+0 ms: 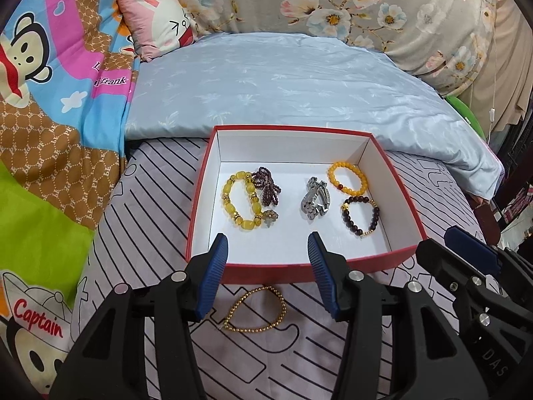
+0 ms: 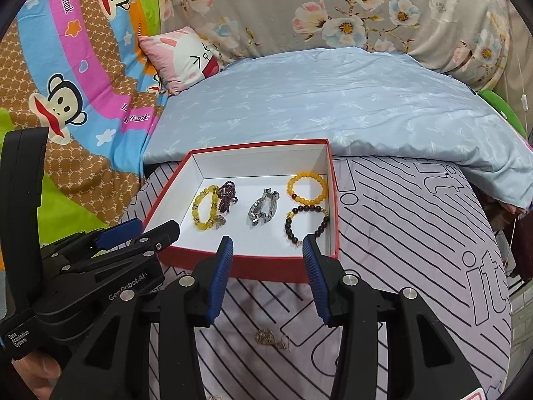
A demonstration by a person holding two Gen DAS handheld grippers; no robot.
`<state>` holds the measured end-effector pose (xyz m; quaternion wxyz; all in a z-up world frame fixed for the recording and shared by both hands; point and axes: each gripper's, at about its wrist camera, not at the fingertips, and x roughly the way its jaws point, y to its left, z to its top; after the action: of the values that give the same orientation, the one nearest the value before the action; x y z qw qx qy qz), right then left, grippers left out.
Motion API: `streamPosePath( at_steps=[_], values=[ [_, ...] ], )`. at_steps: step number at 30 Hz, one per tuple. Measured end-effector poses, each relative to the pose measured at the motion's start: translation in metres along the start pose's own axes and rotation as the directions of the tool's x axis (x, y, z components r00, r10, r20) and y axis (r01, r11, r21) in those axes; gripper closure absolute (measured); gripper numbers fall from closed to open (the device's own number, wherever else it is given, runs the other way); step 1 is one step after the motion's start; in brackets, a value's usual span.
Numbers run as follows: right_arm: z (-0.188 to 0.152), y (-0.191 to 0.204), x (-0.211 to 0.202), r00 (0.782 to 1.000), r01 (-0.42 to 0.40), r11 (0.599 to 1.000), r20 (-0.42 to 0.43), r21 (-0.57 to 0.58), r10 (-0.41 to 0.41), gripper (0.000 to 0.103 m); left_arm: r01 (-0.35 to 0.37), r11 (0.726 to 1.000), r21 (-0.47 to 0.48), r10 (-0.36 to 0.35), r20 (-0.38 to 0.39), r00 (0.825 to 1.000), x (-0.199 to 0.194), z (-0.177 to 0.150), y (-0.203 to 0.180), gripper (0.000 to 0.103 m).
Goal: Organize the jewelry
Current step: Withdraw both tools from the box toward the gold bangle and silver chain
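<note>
A red box (image 1: 299, 268) with a white inside sits on the striped sheet. In it lie a big yellow bead bracelet (image 1: 229, 200), a purple bead strand (image 1: 266, 186), a silver link bracelet (image 1: 314, 200), an orange bead bracelet (image 1: 346, 165) and a dark bead bracelet (image 1: 348, 218). My left gripper (image 1: 267, 243) hovers open over the box's near wall. A gold bead bracelet (image 1: 253, 330) lies on the sheet below, untouched. My right gripper (image 2: 268, 243) is open and empty above the box's (image 2: 266, 266) near edge. A small gold chain (image 2: 271, 338) lies on the sheet beneath it.
A folded light blue quilt (image 1: 283, 76) lies right behind the box. A pink pillow (image 1: 156, 23), a cartoon monkey blanket (image 1: 50, 100) and a floral duvet (image 1: 333, 3) ring the bed. A hand (image 2: 36, 376) holds the left gripper (image 2: 133, 233).
</note>
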<state>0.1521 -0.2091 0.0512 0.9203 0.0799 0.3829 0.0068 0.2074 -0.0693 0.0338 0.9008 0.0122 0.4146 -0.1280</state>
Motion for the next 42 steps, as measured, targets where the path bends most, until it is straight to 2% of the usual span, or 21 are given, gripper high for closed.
streamPosePath(
  at_steps=[25,36,42],
  values=[
    [-0.048,0.001,-0.036,0.999,0.004,1.0,-0.042,0.004,-0.004,0.06,-0.013,1.0,0.008,0.013,-0.021,1.0,-0.033,-0.043,0.007,0.055],
    [-0.09,-0.007,-0.034,0.993,0.013,1.0,-0.118,0.027,-0.01,0.06,-0.033,0.999,-0.022,0.031,-0.098,0.995,-0.034,-0.088,0.028,0.055],
    [-0.1,-0.005,-0.022,0.989,0.01,1.0,-0.15,0.025,-0.007,0.06,-0.043,0.999,-0.032,0.038,-0.135,0.99,-0.031,-0.107,0.038,0.055]
  ],
)
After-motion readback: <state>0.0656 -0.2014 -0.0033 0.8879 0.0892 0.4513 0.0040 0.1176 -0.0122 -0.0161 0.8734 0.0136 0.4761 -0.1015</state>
